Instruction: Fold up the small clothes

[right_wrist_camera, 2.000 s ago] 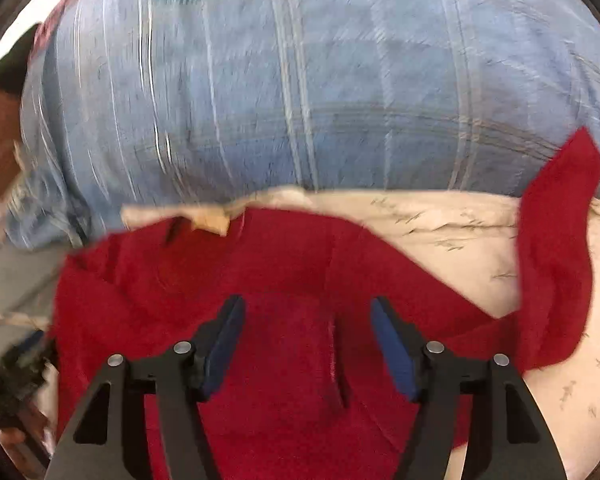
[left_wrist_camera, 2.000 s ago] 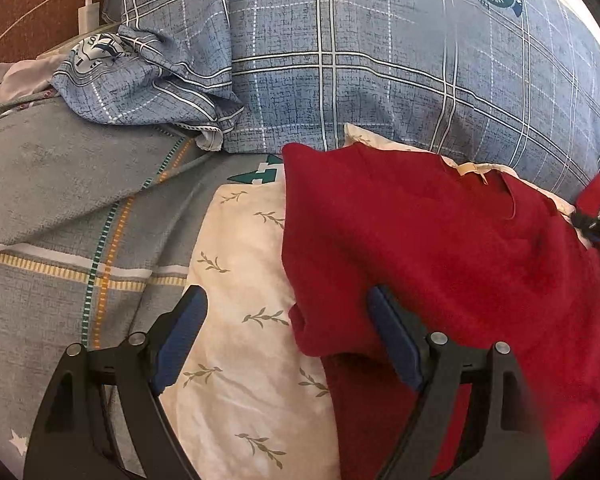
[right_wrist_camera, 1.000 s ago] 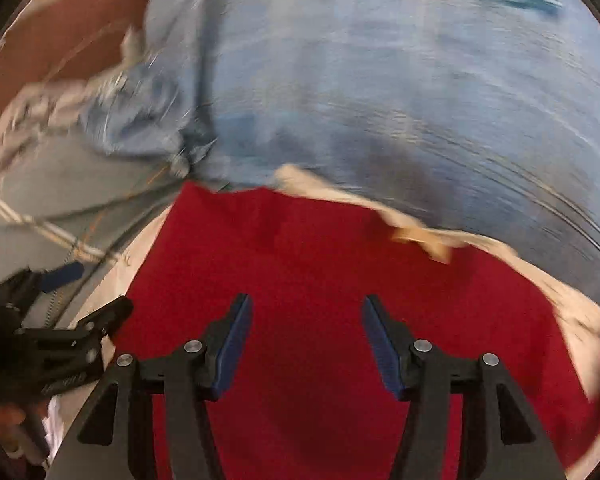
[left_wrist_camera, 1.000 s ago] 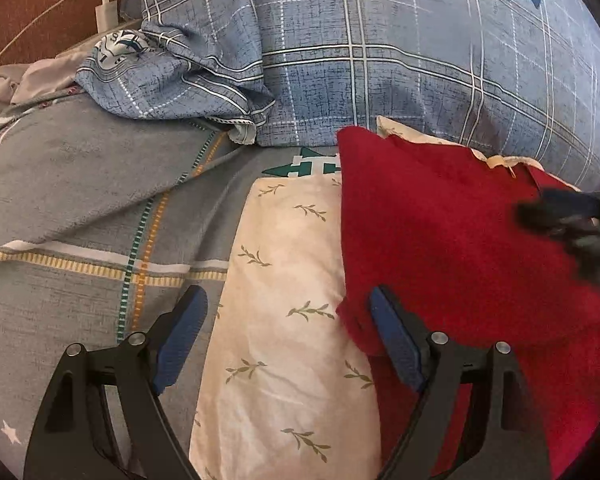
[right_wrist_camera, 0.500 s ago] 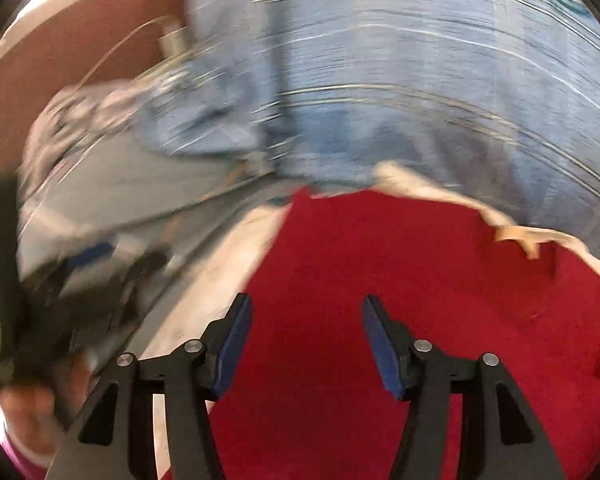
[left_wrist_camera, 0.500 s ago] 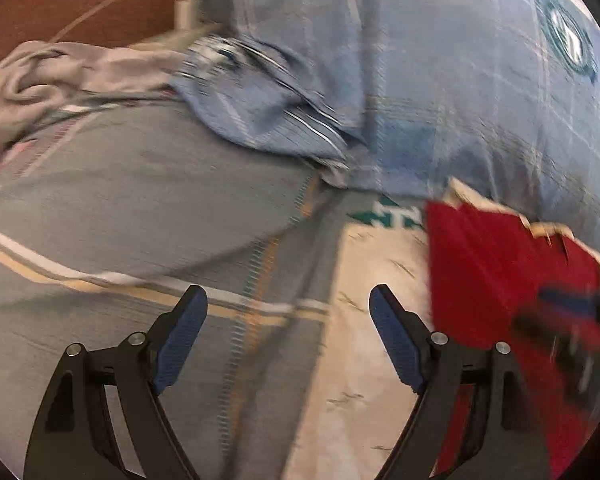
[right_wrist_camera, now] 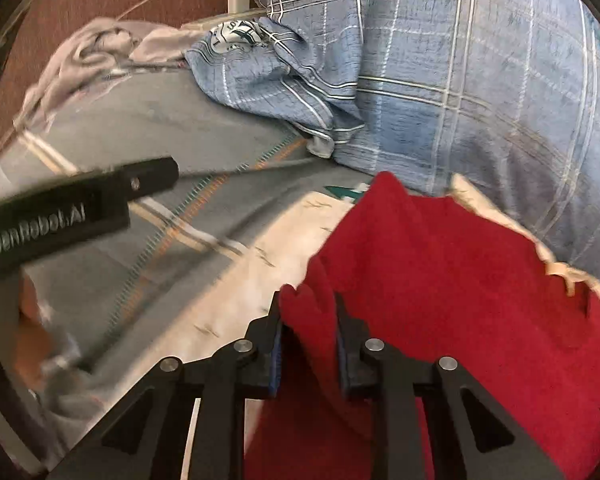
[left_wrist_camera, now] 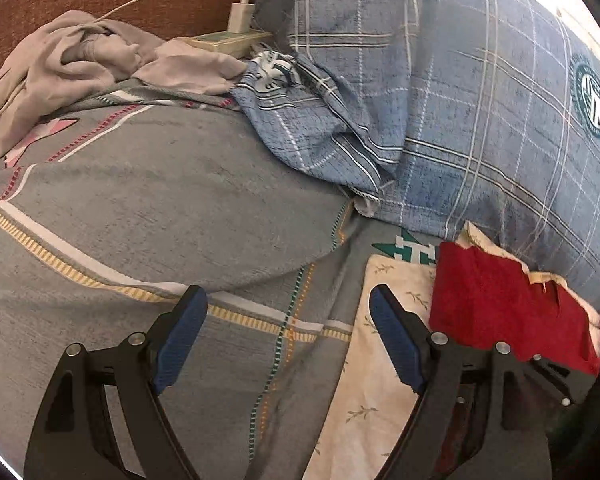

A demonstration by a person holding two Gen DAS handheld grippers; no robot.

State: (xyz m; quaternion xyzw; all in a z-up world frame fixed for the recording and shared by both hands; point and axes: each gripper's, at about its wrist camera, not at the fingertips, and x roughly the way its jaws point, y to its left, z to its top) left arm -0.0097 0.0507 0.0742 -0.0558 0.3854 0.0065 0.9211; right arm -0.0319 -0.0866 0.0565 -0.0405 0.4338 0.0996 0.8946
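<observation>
Pinching a fold of the red garment (right_wrist_camera: 440, 280), the right gripper (right_wrist_camera: 308, 316) has just been closing; the left gripper (left_wrist_camera: 288, 316) is wide apart, empty.

The right tool (right_wrist_camera: 308, 336), just closing, pinches the red garment's (right_wrist_camera: 440, 280) bunched edge.

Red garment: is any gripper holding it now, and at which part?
The right gripper has just closed on the red garment, pinching a raised fold at its left edge. The left gripper is open and holds nothing.
</observation>
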